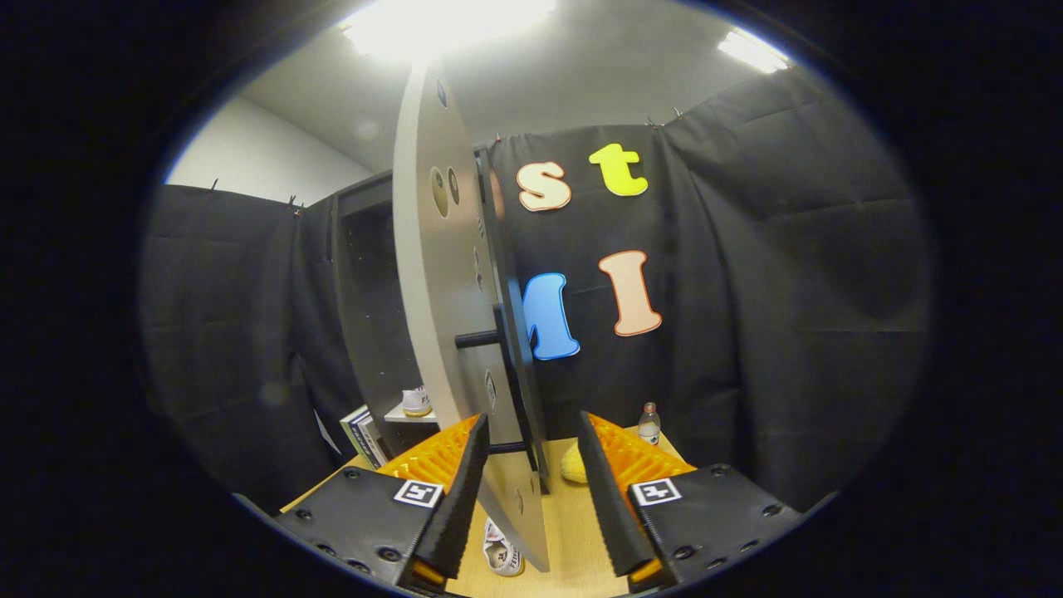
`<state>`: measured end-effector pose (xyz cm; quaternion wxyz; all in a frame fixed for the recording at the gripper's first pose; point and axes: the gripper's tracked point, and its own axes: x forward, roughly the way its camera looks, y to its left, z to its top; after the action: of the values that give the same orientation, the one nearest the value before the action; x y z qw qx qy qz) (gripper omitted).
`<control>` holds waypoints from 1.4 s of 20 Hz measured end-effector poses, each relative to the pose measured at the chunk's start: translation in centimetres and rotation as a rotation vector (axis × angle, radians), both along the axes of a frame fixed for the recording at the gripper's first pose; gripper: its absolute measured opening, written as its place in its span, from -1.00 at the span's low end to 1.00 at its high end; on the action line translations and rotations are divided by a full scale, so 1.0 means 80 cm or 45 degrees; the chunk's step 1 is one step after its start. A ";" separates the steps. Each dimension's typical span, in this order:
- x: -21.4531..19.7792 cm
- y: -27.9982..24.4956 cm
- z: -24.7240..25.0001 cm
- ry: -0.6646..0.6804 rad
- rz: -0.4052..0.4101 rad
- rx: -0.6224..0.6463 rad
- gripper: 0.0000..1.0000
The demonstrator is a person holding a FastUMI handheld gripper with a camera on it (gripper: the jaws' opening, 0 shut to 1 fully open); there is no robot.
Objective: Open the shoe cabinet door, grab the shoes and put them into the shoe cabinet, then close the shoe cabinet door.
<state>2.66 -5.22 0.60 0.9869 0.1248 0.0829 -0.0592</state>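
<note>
Jaws wide apart, gripper (531,498) holding nothing; cabinet door (453,332) edge-on between fingers; shoe (502,555) on table (573,540) beneath.

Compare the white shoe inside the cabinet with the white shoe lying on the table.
The white shoe on the cabinet shelf stands upright behind the open grey cabinet door; the white shoe on the wooden table lies low between the fingers of the open hand-held gripper, partly hidden by the door's edge. The shelf shoe is stowed; the table shoe is not. Both are white with dark markings.
</note>
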 end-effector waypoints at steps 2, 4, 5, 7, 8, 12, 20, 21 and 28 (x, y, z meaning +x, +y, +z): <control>-0.014 0.000 0.003 0.008 -0.008 -0.070 0.70; -0.026 0.005 0.009 0.007 -0.021 -0.085 0.69; -0.029 0.018 0.010 0.008 -0.002 -0.088 0.77; -0.035 0.024 0.003 0.033 -0.011 -0.132 0.91; -0.040 0.032 0.000 0.052 0.005 -0.145 0.98; -0.041 0.081 -0.037 0.155 0.118 -0.159 0.95; 0.009 0.183 -0.126 0.282 0.335 -0.073 0.96; 0.017 0.197 -0.144 0.313 0.343 -0.057 0.96; 0.074 0.238 -0.308 0.613 0.432 -0.096 0.96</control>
<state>8.59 13.85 -24.07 0.9386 0.0549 0.3322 0.0759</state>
